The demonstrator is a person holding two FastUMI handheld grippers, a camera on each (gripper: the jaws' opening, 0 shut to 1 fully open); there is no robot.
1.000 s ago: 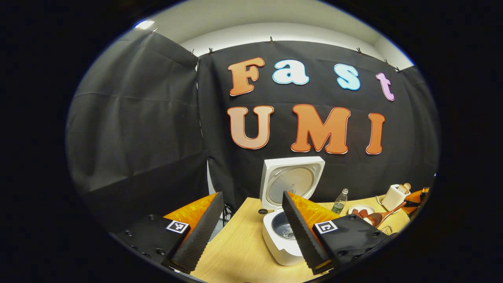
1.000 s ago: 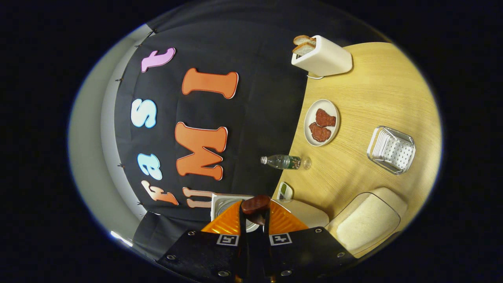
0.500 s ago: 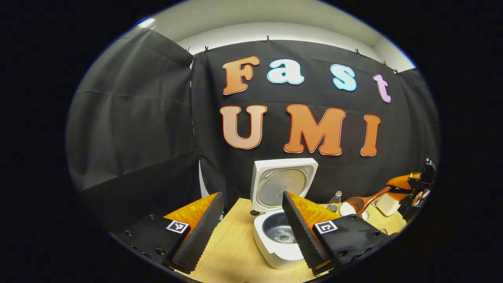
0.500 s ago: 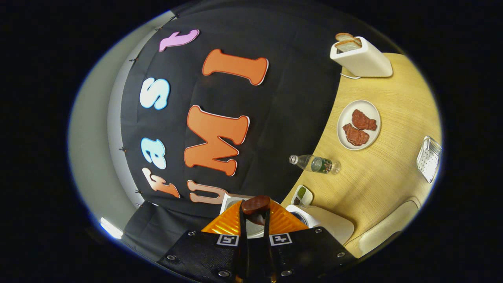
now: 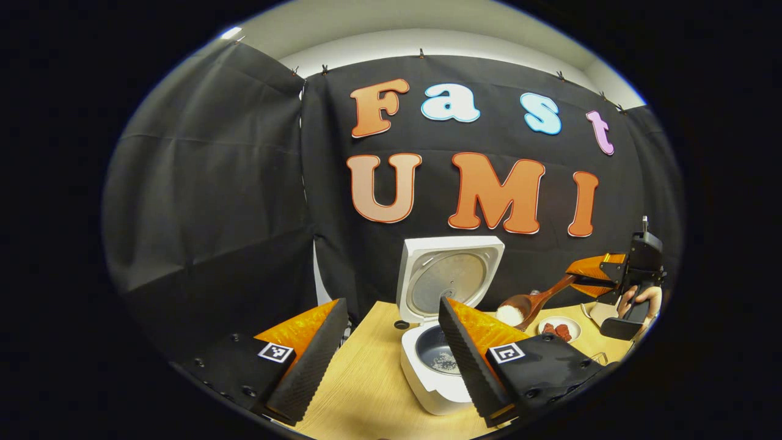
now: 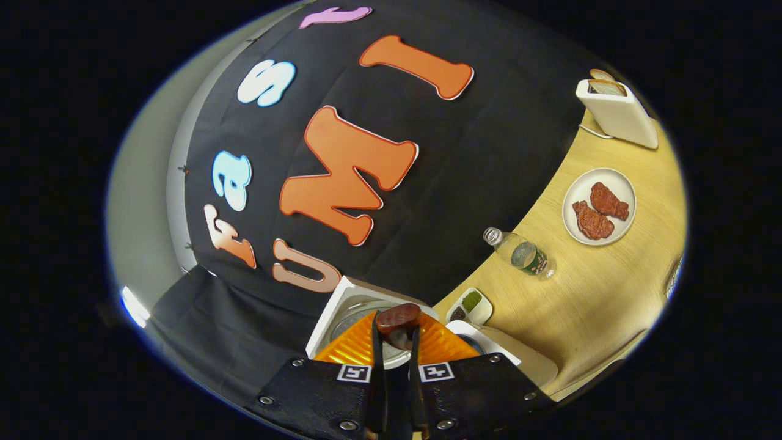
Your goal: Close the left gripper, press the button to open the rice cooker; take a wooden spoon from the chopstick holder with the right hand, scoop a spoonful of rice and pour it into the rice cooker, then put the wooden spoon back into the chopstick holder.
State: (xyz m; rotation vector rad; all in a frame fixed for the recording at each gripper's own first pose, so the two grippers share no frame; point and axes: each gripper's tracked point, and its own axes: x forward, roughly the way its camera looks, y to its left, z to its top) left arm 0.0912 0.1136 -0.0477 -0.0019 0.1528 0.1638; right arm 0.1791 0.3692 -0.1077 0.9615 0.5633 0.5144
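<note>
The white rice cooker (image 5: 427,382) stands open on the wooden table, its lid (image 5: 449,278) upright and some rice grains in the dark inner pot (image 5: 441,359). My left gripper (image 5: 391,366) is open and empty, low in front of the cooker. In the left gripper view the wooden spoon (image 5: 519,307) carries a heap of rice, just right of the lid and above the pot's right side. My right gripper (image 5: 595,278) is shut on its handle, with a hand (image 5: 641,299) behind. In the right gripper view the spoon (image 6: 397,321) sticks out between the shut fingers of my right gripper (image 6: 396,335), over the cooker lid (image 6: 339,302).
A plate of meat pieces (image 6: 599,205), a water bottle (image 6: 522,253), a small two-part seasoning dish (image 6: 470,304) and a white toaster with bread (image 6: 617,113) stand on the table (image 6: 586,293) to the cooker's right. The plate (image 5: 559,330) lies below the spoon hand.
The right gripper has lifted the rice-laden spoon and carried it left, from near the plate up to the cooker's lid. The left gripper has stayed open, shifting only slightly.
</note>
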